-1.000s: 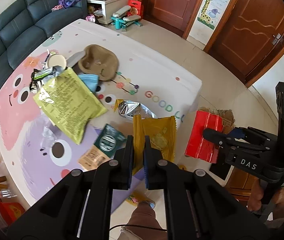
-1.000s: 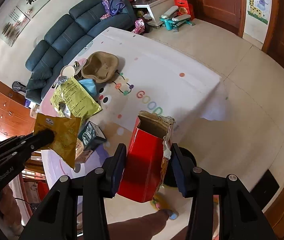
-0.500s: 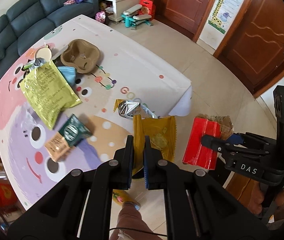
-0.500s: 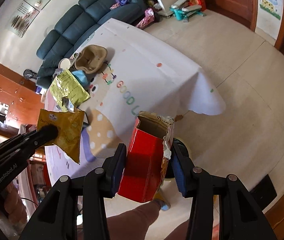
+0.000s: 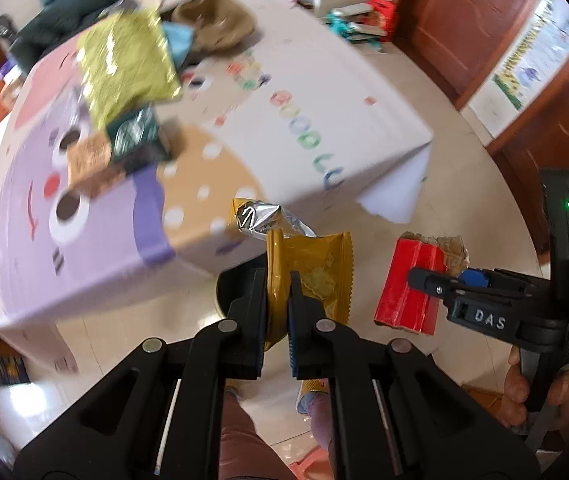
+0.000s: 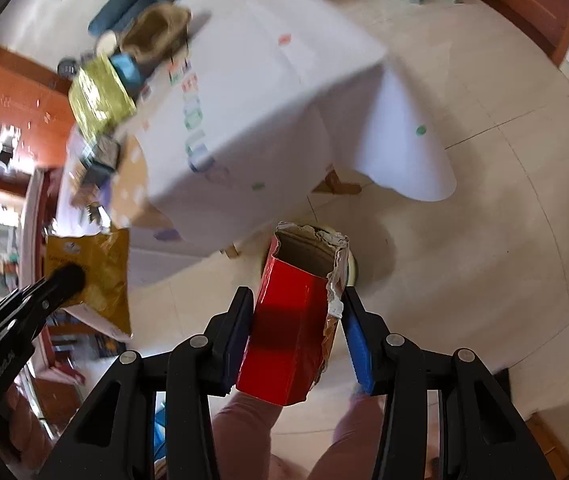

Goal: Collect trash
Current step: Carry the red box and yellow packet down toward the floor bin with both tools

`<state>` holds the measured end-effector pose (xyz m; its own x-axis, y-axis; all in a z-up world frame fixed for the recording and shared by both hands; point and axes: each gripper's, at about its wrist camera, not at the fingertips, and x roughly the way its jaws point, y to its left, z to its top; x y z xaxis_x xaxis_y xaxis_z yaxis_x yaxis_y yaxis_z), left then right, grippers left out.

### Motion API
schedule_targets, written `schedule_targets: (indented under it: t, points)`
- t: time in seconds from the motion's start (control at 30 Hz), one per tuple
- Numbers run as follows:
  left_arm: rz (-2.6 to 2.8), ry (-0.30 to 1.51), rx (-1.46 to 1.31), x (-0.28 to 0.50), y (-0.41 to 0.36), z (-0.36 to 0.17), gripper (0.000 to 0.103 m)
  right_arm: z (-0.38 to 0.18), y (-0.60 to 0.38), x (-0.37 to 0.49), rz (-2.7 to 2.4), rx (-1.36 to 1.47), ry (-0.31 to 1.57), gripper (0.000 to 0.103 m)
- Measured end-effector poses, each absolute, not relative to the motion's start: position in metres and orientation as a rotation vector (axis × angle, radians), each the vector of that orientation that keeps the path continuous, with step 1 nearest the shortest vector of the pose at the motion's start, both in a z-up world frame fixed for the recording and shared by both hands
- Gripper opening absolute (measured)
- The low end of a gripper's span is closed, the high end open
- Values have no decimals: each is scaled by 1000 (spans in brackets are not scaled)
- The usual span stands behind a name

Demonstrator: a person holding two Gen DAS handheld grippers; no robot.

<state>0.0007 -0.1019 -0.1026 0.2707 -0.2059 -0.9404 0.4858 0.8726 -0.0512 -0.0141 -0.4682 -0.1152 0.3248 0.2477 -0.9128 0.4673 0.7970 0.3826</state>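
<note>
2 pieces of trash are held off the table's edge: the left gripper (image 5: 277, 280) is clenched on a yellow snack wrapper (image 5: 316, 276) with its torn foil top upward, and the right gripper (image 6: 298, 312) grasps a torn-open red carton (image 6: 288, 332) — empty inside. Below them sits a dark round bin (image 5: 236, 284) on the tile floor. Behind, the table (image 5: 324, 92) holds a green bag (image 5: 128, 60), a dark green packet (image 5: 138, 136) and a brown pulp tray (image 5: 214, 24) — all blurred.

Wrappers (image 5: 128, 60) on table (image 5: 324, 92); bin (image 6: 351, 268) beside table.

both wrist views look down, sharing the table (image 5: 324, 128).
</note>
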Motion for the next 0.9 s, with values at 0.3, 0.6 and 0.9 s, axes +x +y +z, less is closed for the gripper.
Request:
schedule_targets:
  t: [0.3,0.6,0.9]
  points:
    - [-413,1163,309,-27,-79,-201,6,-235,-437,18,-116,632,1342,44]
    - [-326,1205,242,-30,-44,-378,6,-396,-386,56,-77,490,1384,45]
    - [-265,1283,171,-12,-31,-510,6,-531,-350,77,-45,390,1450,45]
